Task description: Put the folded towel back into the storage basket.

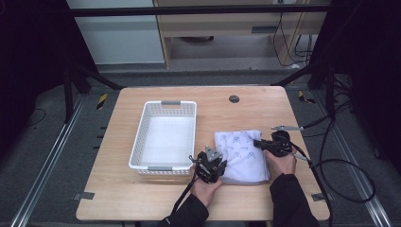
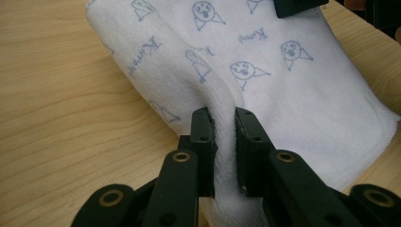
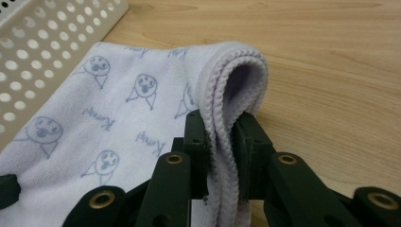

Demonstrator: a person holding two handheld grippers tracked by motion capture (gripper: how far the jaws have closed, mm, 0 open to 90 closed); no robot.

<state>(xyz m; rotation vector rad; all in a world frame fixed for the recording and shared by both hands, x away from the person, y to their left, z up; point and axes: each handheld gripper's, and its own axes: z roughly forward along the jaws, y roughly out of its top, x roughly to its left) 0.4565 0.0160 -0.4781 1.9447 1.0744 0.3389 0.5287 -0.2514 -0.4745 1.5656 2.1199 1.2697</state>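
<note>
- High view: a folded white towel [image 1: 242, 150] with small blue printed figures lies on the wooden table [image 1: 142, 198], just right of an empty white perforated basket [image 1: 165, 135]. The left gripper [image 1: 213, 161] sits at the towel's near-left edge, and the right gripper [image 1: 257, 143] reaches in over its right side. The towel is still on the table, outside the basket.
- Left gripper view: the two black jaws are closed down on a raised fold of the towel [image 2: 283, 90], with cloth pinched in the narrow gap between them. The rest of the towel lies flat on the wood beyond, and a dark jaw tip of the other gripper shows at the top edge.
- Right gripper view: the jaws clamp the stacked, stitched edges of the towel [image 3: 118, 118], which curl up in a loop above them. The basket [image 3: 42, 52] wall stands close by at upper left.
- Judgement: both grips look secured; lifting the towel and moving it, probably into the basket, remains.
</note>
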